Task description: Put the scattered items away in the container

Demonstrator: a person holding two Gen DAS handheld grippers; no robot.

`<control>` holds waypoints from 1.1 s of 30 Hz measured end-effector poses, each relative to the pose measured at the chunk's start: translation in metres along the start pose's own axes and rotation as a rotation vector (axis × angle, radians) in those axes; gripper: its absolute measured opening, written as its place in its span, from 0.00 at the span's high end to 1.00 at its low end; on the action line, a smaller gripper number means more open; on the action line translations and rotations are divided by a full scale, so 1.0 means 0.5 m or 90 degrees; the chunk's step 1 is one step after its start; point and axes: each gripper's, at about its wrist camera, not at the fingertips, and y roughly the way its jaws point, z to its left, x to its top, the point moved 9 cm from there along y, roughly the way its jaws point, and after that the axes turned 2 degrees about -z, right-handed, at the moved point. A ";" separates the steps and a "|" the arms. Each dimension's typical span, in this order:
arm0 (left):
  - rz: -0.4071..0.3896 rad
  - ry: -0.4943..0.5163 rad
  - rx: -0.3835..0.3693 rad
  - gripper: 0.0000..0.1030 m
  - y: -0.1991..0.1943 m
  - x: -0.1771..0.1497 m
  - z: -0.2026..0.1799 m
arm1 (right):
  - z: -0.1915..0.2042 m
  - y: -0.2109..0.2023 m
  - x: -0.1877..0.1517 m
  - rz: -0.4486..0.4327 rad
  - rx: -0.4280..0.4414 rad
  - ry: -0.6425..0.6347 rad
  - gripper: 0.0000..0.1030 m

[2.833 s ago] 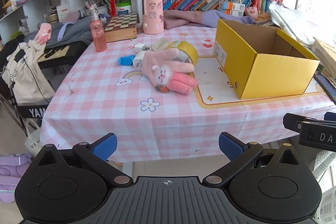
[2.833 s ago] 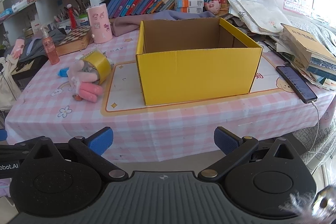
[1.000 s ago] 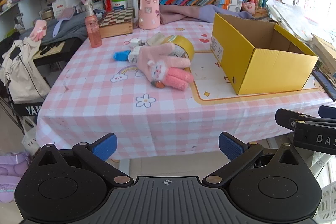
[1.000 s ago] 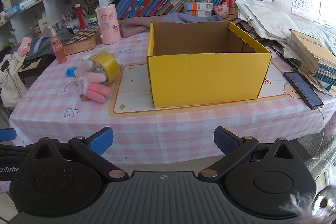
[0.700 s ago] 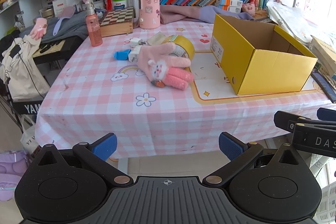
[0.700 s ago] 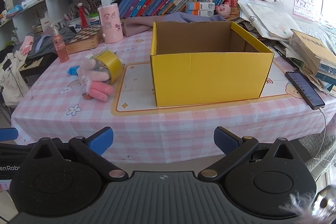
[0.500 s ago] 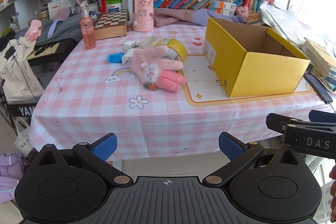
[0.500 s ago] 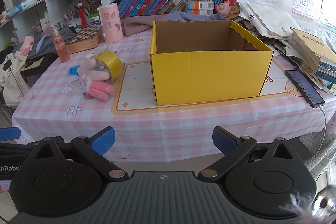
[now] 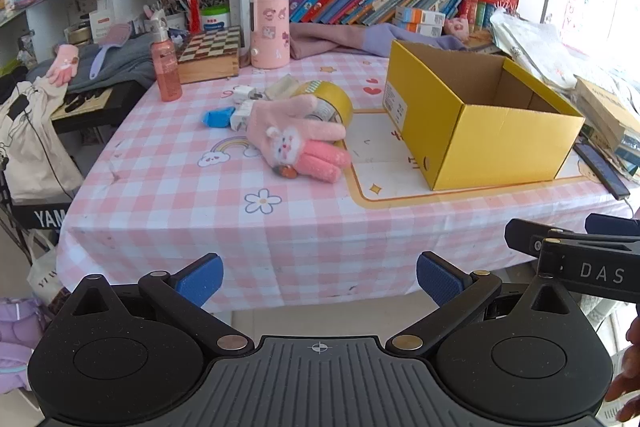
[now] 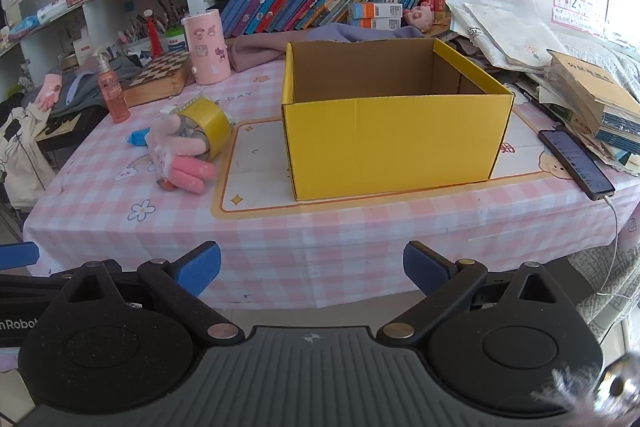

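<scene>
Matt corrugated cardboard box point(image 10: 396, 139), fuzzy knit glove point(image 9: 298, 143)

Cloth point(image 9: 168, 195): pink-white check, flower and rainbow prints. Box point(image 10: 396, 135): yellow outside, brown inside. Glove point(image 9: 298, 141): pink. Tape point(image 10: 210, 123): yellow. Bottle point(image 9: 166, 73), far left: pink. Phone point(image 10: 576, 159), right: black.

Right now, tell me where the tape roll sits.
In both views the yellow tape roll lies on the pink checked tablecloth, left of the yellow box, with the pink glove leaning against it.

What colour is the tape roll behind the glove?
Yellow tape roll, clearest in the right wrist view.
</scene>
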 end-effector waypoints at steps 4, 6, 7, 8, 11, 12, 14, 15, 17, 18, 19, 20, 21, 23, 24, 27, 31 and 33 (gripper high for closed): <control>-0.008 -0.006 0.003 0.00 -0.002 0.003 0.005 | 0.001 -0.005 0.005 -0.008 0.008 0.004 0.03; -0.015 -0.007 0.000 0.00 -0.003 0.005 0.005 | -0.001 -0.005 0.005 -0.007 0.007 0.005 0.03; -0.018 -0.005 -0.001 0.00 -0.005 0.006 0.005 | -0.001 -0.005 0.005 -0.006 0.006 0.006 0.03; -0.022 -0.002 -0.001 0.00 -0.006 0.007 0.003 | -0.001 -0.004 0.004 -0.005 0.005 0.006 0.03; -0.029 0.012 0.000 0.00 -0.008 0.008 -0.003 | 0.000 -0.004 0.004 -0.003 0.002 0.003 0.03; -0.029 0.015 0.000 0.00 -0.008 0.008 -0.004 | 0.001 -0.004 0.004 -0.003 0.001 0.002 0.03; -0.027 0.016 -0.005 0.00 -0.008 0.006 -0.006 | 0.001 -0.004 0.003 -0.002 0.000 0.000 0.03; -0.025 0.014 -0.009 0.00 -0.007 0.005 -0.007 | 0.002 -0.004 0.002 -0.001 0.000 0.000 0.03; -0.023 0.009 -0.020 0.00 -0.008 0.003 -0.008 | 0.003 -0.003 0.001 0.001 0.000 -0.002 0.03; -0.023 0.007 -0.023 0.00 -0.009 0.002 -0.008 | 0.004 -0.003 0.000 0.002 0.001 -0.002 0.03; -0.024 0.006 -0.023 0.00 -0.009 0.001 -0.008 | 0.005 -0.003 -0.001 0.003 0.002 -0.003 0.03; -0.023 0.007 -0.022 0.00 -0.009 0.001 -0.008 | 0.006 -0.003 -0.002 0.004 0.003 -0.004 0.03; -0.023 0.007 -0.022 0.00 -0.010 0.000 -0.007 | 0.006 -0.003 -0.003 0.004 0.004 -0.004 0.03; -0.030 0.005 -0.031 0.00 -0.014 0.001 -0.008 | 0.008 -0.002 -0.004 0.005 0.007 -0.004 0.03; -0.035 0.003 -0.041 0.00 -0.017 0.002 -0.009 | 0.010 -0.002 -0.004 0.006 0.009 -0.005 0.03; -0.040 0.004 -0.058 0.00 -0.021 0.002 -0.014 | 0.014 -0.001 -0.003 0.005 0.012 -0.008 0.03; -0.046 0.006 -0.054 0.00 -0.025 0.005 -0.015 | 0.017 -0.001 -0.001 0.005 0.015 -0.011 0.03; -0.039 0.006 -0.053 0.00 -0.022 0.006 -0.014 | 0.018 -0.001 -0.001 0.005 0.017 -0.012 0.03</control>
